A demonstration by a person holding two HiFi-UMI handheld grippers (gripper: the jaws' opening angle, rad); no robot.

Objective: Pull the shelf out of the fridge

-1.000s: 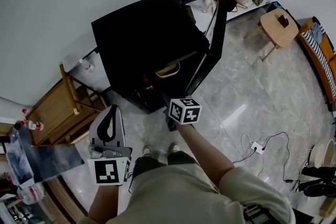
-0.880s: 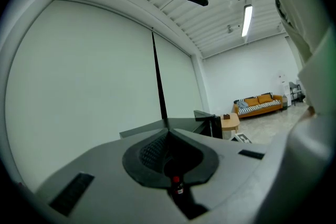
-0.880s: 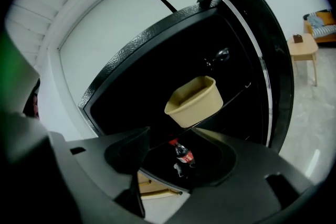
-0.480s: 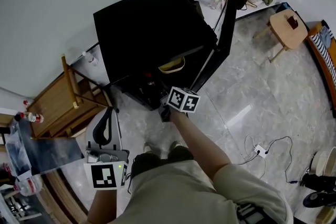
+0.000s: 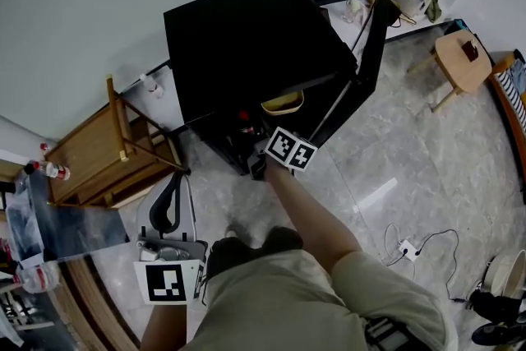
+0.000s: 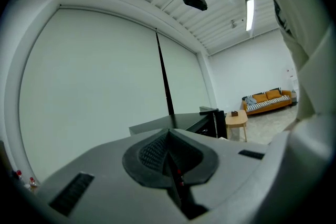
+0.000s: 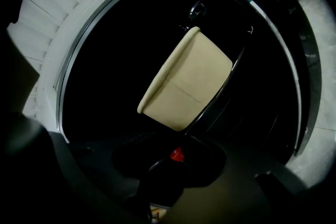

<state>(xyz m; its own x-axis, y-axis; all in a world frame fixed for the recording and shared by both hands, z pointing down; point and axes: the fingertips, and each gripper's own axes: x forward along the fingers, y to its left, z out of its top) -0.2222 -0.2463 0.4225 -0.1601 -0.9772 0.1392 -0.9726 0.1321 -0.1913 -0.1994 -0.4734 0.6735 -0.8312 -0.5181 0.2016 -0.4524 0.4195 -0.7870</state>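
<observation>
The grey marbled floor (image 5: 394,152) carries the black fridge (image 5: 246,45), with a wooden rack (image 5: 99,152) just beside it and a round wooden stool (image 5: 462,62) well apart. A white power strip (image 5: 403,247) lies on the tiles with its cable. Inside the dark fridge, a cream tub (image 7: 184,78) seems to sit on the shelf (image 7: 212,97).

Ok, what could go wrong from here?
The right gripper has just been closing its jaws with the shelf edge between them; the view is dark, so the grip may be shallow and slip. The beige bowl seems to sit on that shelf and could slide or tip off as it comes out.
</observation>
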